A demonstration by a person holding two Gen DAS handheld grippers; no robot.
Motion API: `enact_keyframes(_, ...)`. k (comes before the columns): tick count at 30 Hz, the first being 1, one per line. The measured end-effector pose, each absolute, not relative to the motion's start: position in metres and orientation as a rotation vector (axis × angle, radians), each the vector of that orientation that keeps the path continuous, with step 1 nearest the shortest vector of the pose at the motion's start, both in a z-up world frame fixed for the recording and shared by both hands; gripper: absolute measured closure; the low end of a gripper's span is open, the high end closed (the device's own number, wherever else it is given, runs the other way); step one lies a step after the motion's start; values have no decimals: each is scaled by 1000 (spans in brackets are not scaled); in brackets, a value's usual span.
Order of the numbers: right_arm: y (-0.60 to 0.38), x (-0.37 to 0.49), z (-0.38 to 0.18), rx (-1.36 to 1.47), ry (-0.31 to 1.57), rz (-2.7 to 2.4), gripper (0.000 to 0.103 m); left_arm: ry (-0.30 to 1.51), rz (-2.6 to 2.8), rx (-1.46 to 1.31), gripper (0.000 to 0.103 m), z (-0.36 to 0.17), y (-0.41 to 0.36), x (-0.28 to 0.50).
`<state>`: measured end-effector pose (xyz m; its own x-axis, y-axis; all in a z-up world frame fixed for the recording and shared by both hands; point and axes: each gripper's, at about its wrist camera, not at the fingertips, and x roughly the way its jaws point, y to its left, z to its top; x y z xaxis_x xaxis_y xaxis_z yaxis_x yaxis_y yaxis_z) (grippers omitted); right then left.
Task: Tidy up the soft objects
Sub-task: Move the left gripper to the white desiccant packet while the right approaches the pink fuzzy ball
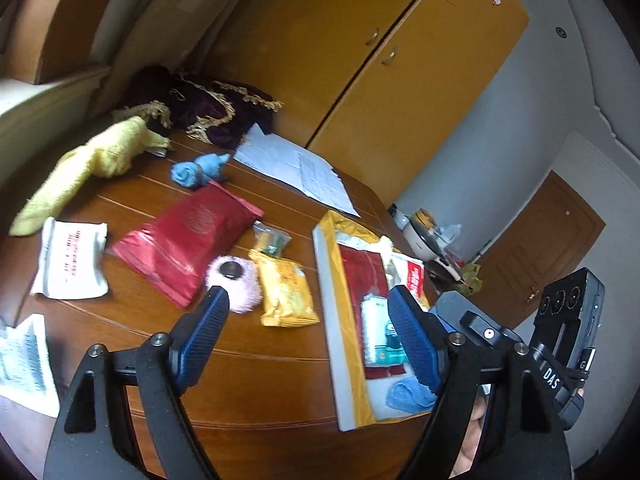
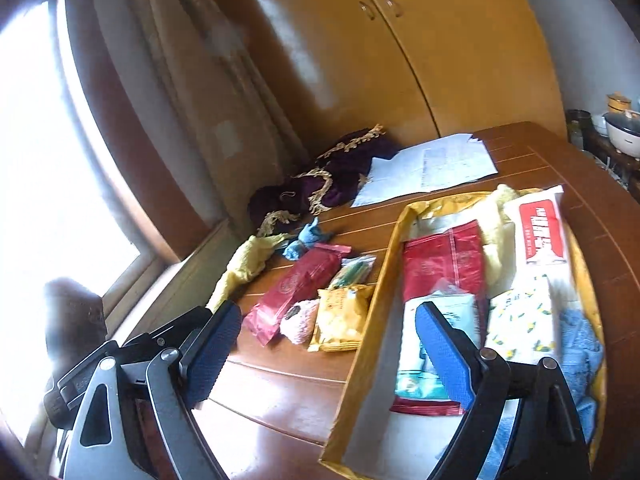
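My left gripper (image 1: 308,308) is open and empty, low over the wooden table (image 1: 256,368). Just ahead of it lie a pink fluffy ball (image 1: 236,280), a yellow snack pack (image 1: 284,296) and a red pouch (image 1: 188,240). Farther off lie a yellow towel (image 1: 80,168), a rolled blue cloth (image 1: 200,170) and a white packet (image 1: 72,256). A yellow-lined box (image 1: 348,280) on the right holds a red pouch, tissue packs and a blue cloth (image 1: 408,394). My right gripper (image 2: 328,332) is open and empty above the box's left wall (image 2: 384,272). Inside lie a red pouch (image 2: 440,260) and a blue cloth (image 2: 580,352).
A dark purple fringed cloth (image 1: 208,108) and white paper sheets (image 1: 296,168) lie at the table's far side, before a yellow wardrobe (image 1: 360,40). A small clear bag (image 1: 272,240) lies by the snack pack. A window (image 2: 40,160) and curtain stand to the left.
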<state>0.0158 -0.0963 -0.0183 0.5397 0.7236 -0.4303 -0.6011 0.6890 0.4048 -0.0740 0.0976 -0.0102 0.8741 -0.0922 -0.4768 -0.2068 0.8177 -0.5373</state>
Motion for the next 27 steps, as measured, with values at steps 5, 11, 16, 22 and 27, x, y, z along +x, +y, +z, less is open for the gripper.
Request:
enact_keyframes(5, -55, 9, -19, 157, 651, 897, 12, 520, 268, -605, 21, -16, 139, -114)
enact_keyframes(11, -11, 1, -23, 102, 697, 981, 12, 541, 519, -555, 21, -28, 170, -156)
enact_keyframes(16, 19, -3, -32, 49, 740, 1027, 12, 637, 564, -528, 21, -51, 180, -160)
enact_keyframes(22, 31, 0, -43, 22, 783, 1028, 12, 739, 550, -547, 21, -67, 179, -150)
enact_keyframes(27, 27, 3, -47, 32, 795, 1014, 12, 729, 412, -612, 21, -60, 170, -148)
